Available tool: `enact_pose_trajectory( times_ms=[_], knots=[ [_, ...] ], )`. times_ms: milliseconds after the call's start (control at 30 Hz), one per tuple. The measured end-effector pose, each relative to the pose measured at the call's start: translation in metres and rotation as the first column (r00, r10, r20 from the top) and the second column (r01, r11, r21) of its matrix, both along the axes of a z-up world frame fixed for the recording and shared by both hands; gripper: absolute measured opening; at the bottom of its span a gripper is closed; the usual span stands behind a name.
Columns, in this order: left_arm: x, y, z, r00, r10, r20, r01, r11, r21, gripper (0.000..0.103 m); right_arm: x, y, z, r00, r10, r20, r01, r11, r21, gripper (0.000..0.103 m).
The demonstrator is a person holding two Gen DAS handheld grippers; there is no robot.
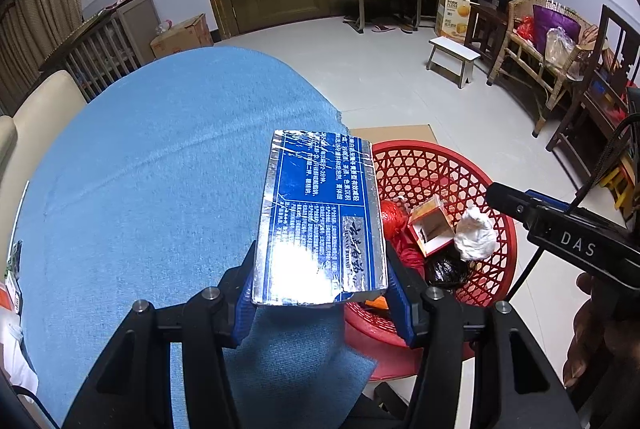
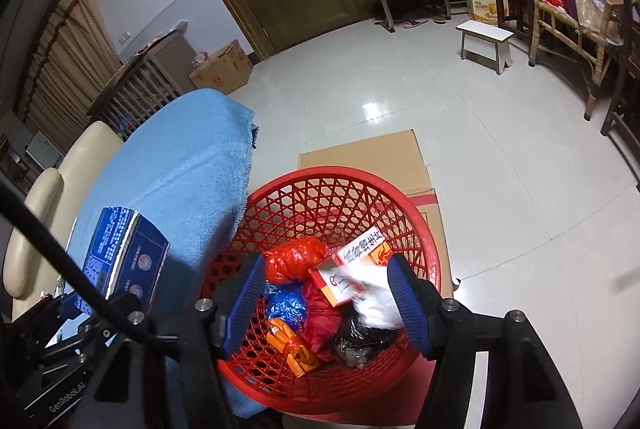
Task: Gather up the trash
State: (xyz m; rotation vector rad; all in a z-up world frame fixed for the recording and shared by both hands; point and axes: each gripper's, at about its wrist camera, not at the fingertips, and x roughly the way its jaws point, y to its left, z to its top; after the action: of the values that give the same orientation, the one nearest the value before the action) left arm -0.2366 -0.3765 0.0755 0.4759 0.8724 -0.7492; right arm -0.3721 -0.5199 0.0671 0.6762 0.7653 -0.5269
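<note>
My left jaws are clamped on the sides of a blue and silver box (image 1: 320, 217), its near end seated between my blue pads (image 1: 400, 305) and its long body sticking out ahead of them. I grip it by the narrow sides near one end so that the rest hangs free and can drop cleanly once I let go. The box sits above the edge of the table's blue cloth (image 1: 160, 169), with the red basket (image 1: 440, 165) just to the right of my left gripper (image 1: 320, 305) and lower down, so I judge a short swing to the right is what remains for this piece.

My right jaws stand wide with nothing between them. The right gripper (image 2: 326, 293) hangs directly over the basket (image 2: 336, 189), and below it lie a red bag (image 2: 294, 261), an orange and white carton (image 2: 352, 269), crumpled white paper (image 2: 376, 305), a black bag (image 2: 360, 337), a blue wrapper (image 2: 286, 303) and orange packets (image 2: 292, 347). The basket stands on flat cardboard (image 2: 368, 153) on the floor, close against the table, so trash travels only a little way from the cloth to the bin.
</note>
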Motion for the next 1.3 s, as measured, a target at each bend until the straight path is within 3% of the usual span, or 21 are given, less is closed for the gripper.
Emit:
enact_pose_trajectory(
  times_ms=[367, 900, 933, 1000, 1033, 1300],
  knots=[
    [-0.002, -0.006, -0.003, 0.999, -0.025, -0.020, 0.025, 1.000, -0.009, 0.057, -0.018, -0.008, 0.019, 0.997, -0.057, 0.058, 0.058, 0.998, -0.010, 0.067],
    [-0.014, -0.051, -0.015, 0.993, -0.093, -0.066, 0.093, 0.996, 0.006, 0.058, -0.064, -0.030, 0.049, 0.976, -0.167, 0.142, 0.170, 0.985, -0.008, 0.067],
    [-0.013, -0.054, -0.018, 0.992, -0.093, -0.081, 0.094, 0.996, 0.007, 0.060, -0.067, -0.032, 0.050, 0.974, -0.174, 0.145, 0.177, 0.984, -0.007, 0.067],
    [-0.011, -0.060, -0.024, 0.989, -0.096, -0.109, 0.099, 0.995, 0.026, 0.075, -0.070, -0.034, 0.053, 0.972, -0.180, 0.151, 0.184, 0.983, -0.007, 0.067],
    [-0.011, -0.063, -0.027, 0.988, -0.096, -0.117, 0.102, 0.994, 0.040, 0.078, -0.070, -0.034, 0.053, 0.972, -0.180, 0.152, 0.183, 0.983, -0.008, 0.067],
    [-0.013, -0.057, -0.027, 0.989, -0.092, -0.119, 0.098, 0.994, 0.047, 0.078, -0.066, -0.029, 0.057, 0.974, -0.160, 0.159, 0.164, 0.986, -0.009, 0.067]
  ],
)
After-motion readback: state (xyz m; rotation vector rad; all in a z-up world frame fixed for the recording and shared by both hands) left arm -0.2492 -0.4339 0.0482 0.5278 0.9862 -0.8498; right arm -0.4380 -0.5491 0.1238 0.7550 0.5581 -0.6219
